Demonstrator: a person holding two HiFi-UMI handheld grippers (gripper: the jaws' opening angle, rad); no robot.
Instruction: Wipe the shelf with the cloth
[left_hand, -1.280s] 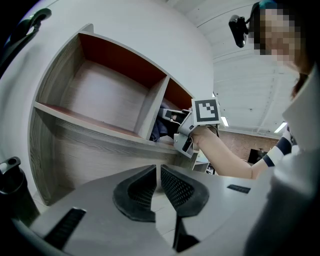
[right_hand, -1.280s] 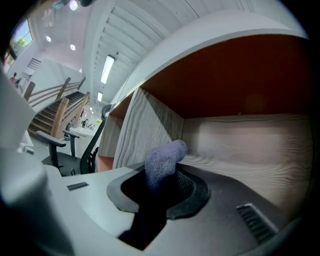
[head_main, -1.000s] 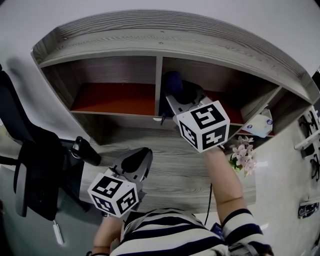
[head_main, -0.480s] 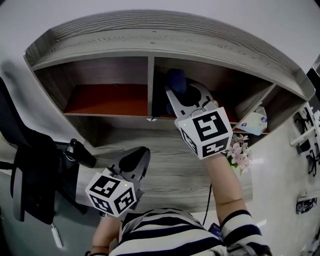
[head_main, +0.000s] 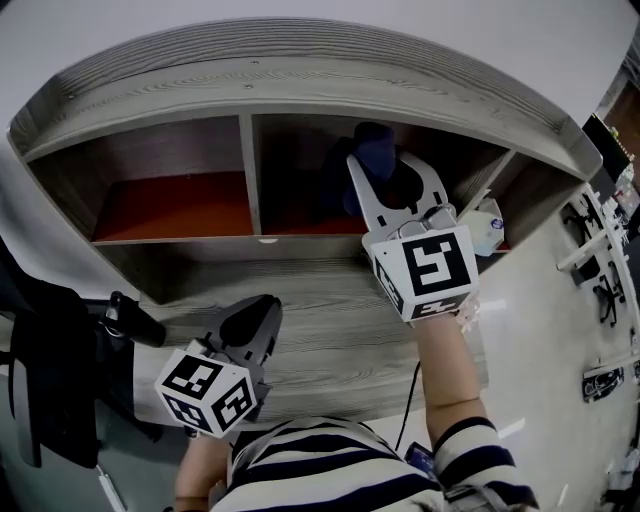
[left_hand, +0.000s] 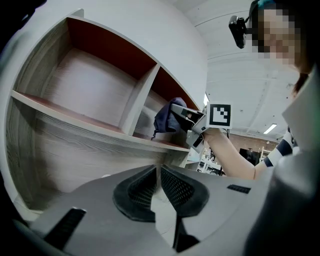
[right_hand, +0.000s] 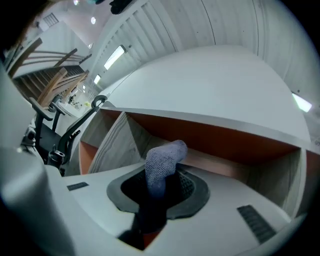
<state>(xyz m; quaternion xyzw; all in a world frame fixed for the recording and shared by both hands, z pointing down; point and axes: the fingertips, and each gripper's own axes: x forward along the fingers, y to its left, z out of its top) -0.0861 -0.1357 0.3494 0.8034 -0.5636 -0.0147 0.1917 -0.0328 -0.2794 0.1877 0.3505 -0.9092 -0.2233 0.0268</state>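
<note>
While the left gripper (left_hand: 158, 182) hangs low with jaws together and empty, the right gripper (right_hand: 159, 187) clamps its jaws on a bunched blue-grey terry cloth (right_hand: 162, 160) inside the middle compartment of the grey wooden shelf (head_main: 300, 85).

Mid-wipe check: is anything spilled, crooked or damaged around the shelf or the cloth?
Nothing stands out. The cloth is clamped in the right gripper, inside the shelf compartment just right of the divider. The boards look straight, with no spill. The left gripper hangs shut and empty outside the shelf.
</note>
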